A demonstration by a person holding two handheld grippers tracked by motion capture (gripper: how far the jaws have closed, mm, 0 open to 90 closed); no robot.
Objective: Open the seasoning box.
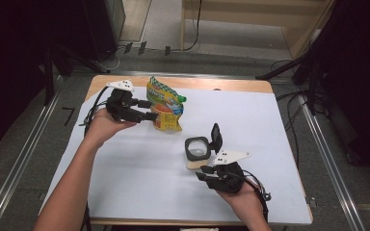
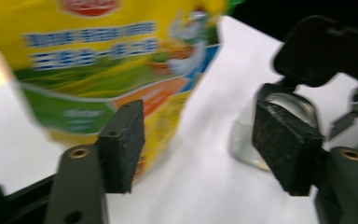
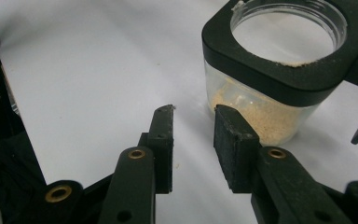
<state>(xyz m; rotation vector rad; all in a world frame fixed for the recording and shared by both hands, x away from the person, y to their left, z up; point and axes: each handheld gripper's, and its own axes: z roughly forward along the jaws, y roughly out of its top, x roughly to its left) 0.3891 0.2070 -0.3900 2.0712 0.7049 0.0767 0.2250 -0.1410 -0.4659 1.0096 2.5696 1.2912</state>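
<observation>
Pouch and open jar, looks like a refill setup

Left gripper (image 1: pixel 152 109), jaws wide and empty, sits beside the yellow pouch (image 1: pixel 166 103) upper-centre; right gripper (image 3: pixel 193 140), slightly parted, holds nothing just short of the flip-lid jar (image 3: pixel 270 70).

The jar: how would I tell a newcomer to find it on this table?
Start at the white table and look right of centre, just ahead of the right gripper. The jar is small and clear with a black collar, lid flipped up, tan powder at the bottom; the only neighbour is a yellow pouch.
</observation>
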